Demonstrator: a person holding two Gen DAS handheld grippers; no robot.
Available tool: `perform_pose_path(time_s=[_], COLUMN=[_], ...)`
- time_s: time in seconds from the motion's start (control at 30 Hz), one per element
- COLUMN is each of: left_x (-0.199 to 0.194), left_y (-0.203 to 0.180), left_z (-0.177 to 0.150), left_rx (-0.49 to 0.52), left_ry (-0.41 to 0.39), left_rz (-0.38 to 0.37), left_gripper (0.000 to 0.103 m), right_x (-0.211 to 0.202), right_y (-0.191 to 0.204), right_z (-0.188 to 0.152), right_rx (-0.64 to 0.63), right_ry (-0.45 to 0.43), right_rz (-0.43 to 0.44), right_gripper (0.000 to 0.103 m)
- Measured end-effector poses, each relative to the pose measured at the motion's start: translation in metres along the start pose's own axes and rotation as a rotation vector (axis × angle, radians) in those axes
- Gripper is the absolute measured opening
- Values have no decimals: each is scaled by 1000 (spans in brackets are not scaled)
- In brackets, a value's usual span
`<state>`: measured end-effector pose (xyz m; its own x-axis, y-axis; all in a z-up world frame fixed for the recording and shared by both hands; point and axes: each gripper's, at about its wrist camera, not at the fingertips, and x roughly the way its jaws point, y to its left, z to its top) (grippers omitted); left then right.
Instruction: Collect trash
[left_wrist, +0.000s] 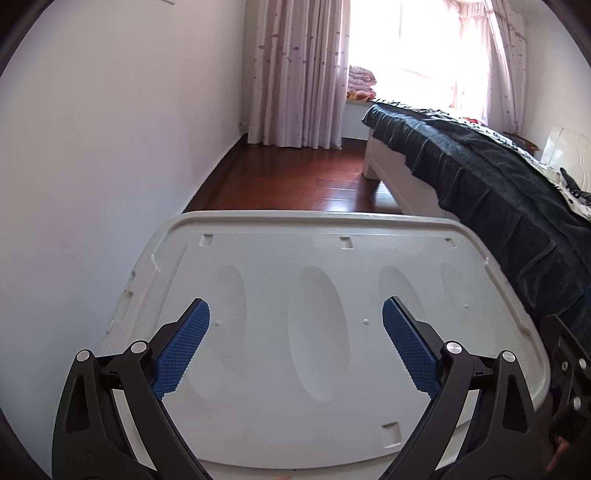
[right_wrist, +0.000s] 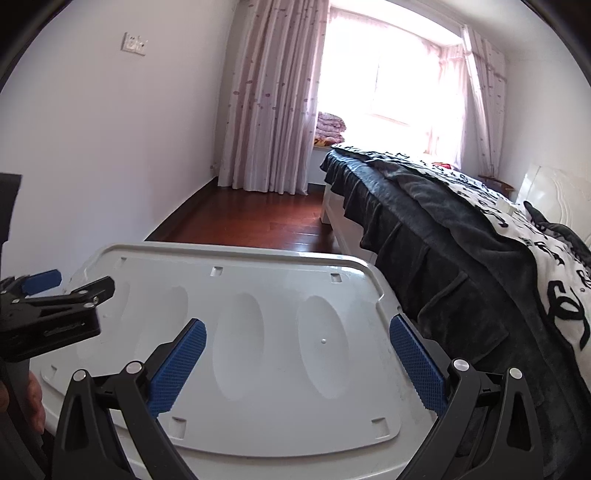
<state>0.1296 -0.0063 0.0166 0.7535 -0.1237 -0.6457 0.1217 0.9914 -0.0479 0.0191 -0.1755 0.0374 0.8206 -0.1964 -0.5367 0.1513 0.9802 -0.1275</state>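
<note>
Left wrist, left gripper (left_wrist: 295, 314) spread above white lid (left_wrist: 325, 236)

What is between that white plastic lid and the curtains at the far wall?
Only bare dark wood floor lies between the white lid and the curtains; both views show it, with the bed off to the right.

White bin lid (left_wrist: 332, 413) bare; bed (right_wrist: 461, 236) w/ dark blanket.

Daylight floods your frames from the window (right_wrist: 391, 92), which is blown out to white.
Your fisheye lenses bend the wall (left_wrist: 110, 147) and darken the corners; glare streaks the floor (left_wrist: 332, 192), soft shadows sit in the lid (right_wrist: 258, 332), and focus stays sharp.
</note>
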Motion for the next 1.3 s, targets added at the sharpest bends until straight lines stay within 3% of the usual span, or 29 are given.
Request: perform_pose_path(time_s=[0.67,0.87,1.3], left_x=[-8,-8,-15], left_y=[14,9,4], left_z=[4,4,5], left_rx=[-52,-15,24], left_ry=[-18,-37,-95], left_rz=[56,78,45], left_gripper=[93,93,93], right_x=[5,5,11], right_y=[27,34,29], right_z=[-18,-21,-22], right_rx=[-100,-127,-88], right_ry=[56,63,99], right_rz=[28,33,53], right_gripper=[98,98,98])
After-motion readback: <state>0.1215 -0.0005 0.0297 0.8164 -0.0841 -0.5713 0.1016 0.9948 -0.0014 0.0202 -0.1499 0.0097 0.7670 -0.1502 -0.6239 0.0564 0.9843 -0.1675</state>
